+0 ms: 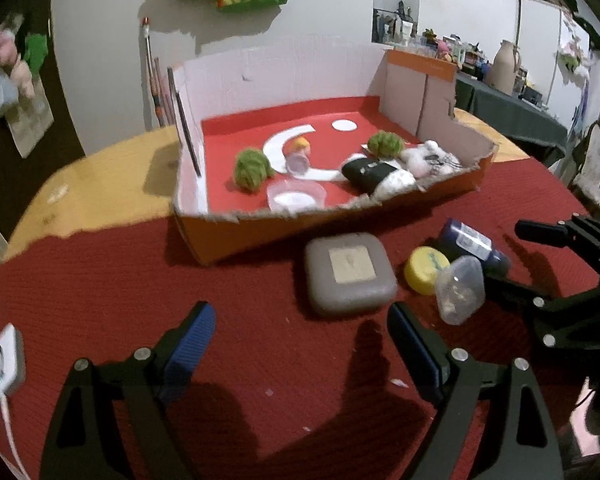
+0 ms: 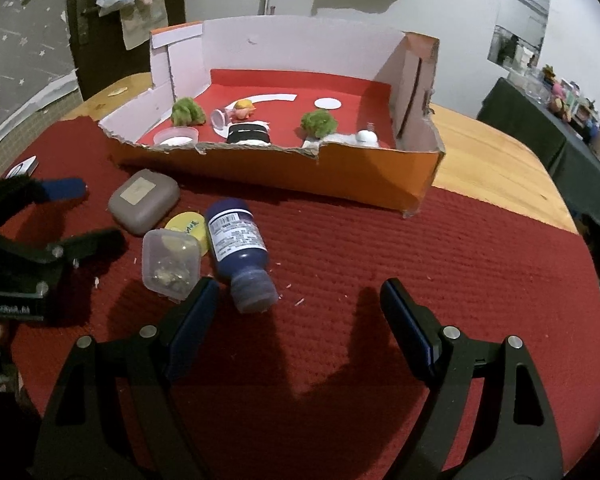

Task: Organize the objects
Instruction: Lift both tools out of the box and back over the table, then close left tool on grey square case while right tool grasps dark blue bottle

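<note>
blue bottle (image 2: 238, 246) lying flat, grey case (image 2: 144, 201) beside

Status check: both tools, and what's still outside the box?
Left tool open, empty. Right tool open, empty. Grey case, yellow lid, clear tub, blue bottle outside cardboard box. Nothing blocking.

Ahead of the right claw (image 2: 296, 300), the yellow lid (image 2: 186, 227) is half hidden behind the clear tub (image 2: 171, 260) and the blue bottle (image 2: 240, 248). The tub's contents are too blurred to identify. Far ahead, the box's (image 2: 340, 172) torn front wall hides the lower part of the things inside. The bottle's label print is unreadable.
</note>
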Demonstrator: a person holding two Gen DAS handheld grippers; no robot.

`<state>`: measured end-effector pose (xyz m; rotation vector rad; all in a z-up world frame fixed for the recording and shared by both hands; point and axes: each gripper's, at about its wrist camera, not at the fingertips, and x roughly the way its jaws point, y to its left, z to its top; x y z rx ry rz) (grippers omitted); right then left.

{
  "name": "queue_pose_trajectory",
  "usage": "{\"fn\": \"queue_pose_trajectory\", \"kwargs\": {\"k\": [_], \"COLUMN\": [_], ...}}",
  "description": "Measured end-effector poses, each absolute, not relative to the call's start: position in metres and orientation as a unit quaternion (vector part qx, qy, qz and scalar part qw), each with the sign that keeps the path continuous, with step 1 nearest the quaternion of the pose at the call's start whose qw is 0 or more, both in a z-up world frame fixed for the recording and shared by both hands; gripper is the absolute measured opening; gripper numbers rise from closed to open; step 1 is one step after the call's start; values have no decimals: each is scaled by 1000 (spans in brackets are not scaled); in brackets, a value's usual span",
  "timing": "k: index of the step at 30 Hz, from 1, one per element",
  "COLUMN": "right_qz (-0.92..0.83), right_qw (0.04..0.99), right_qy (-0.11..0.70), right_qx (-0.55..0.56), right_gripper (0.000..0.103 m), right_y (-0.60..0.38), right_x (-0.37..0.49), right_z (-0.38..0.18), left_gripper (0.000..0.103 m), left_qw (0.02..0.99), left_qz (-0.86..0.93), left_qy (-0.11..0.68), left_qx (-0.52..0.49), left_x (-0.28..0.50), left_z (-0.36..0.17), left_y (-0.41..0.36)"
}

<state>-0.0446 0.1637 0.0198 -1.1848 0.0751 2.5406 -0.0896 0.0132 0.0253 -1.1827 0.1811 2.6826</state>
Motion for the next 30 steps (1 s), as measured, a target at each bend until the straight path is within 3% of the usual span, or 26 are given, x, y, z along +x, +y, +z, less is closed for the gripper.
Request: {"fn": "queue_pose_trajectory", "kwargs": {"k": [30], "right_qz": [893], "right_qw": [119], "right_qy": [30], "right_qx": [-433], "right_gripper": [82], "right_y": [173], "right_x": [-63], "right_z": [16], "left_gripper": [89], "left_qw": [144], "left_qz": [892], "left_qy": [115], "left_qx": [-412], "left_x": [-117], "left_z": [21], "left_y": [25]}}
